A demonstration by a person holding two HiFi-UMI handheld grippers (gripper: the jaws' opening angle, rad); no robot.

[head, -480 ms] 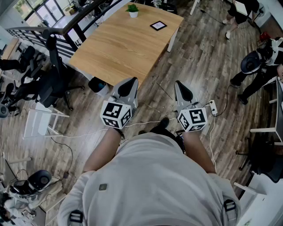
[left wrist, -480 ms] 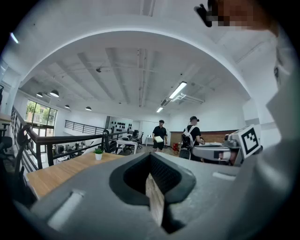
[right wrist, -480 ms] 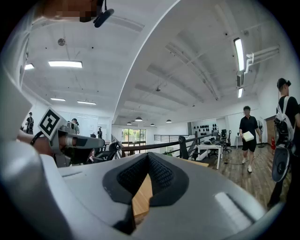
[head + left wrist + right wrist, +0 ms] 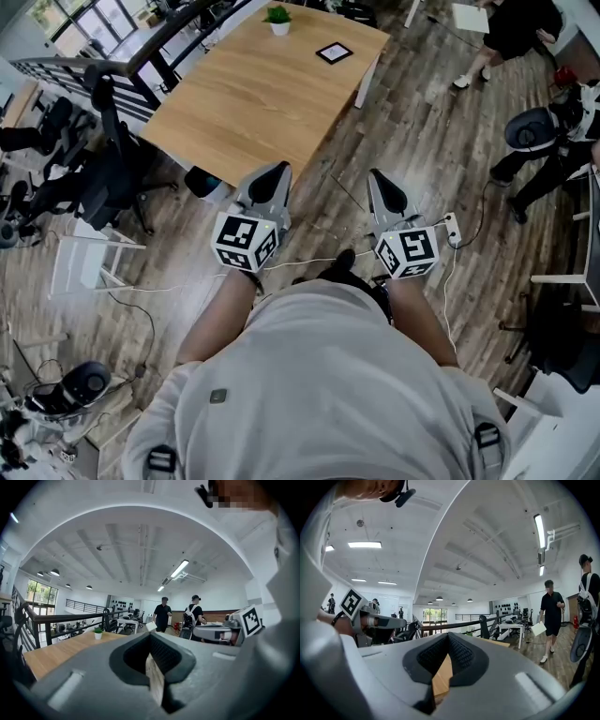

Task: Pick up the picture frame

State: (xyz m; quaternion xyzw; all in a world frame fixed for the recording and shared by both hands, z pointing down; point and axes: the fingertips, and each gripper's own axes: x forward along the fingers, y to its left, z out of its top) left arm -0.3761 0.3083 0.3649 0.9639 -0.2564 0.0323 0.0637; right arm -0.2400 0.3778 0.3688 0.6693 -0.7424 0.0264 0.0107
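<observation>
**Head view.** The picture frame [image 4: 335, 52] lies flat near the far right edge of the table [image 4: 246, 105], beside a potted plant [image 4: 278, 19]. It is too small to show what it holds. The left gripper [image 4: 270, 180] and right gripper [image 4: 385, 190] are held over the floor, short of the table's near edge. The wearer's torso hides the ground below.

**Left gripper view.** The jaws are pressed together with nothing between them. The gripper body blocks the frame.

**Right gripper view.** The jaws are likewise together and empty. Only a sliver of tabletop shows past them. Open floor lies to the right, where a person [image 4: 551, 617] walks.
</observation>
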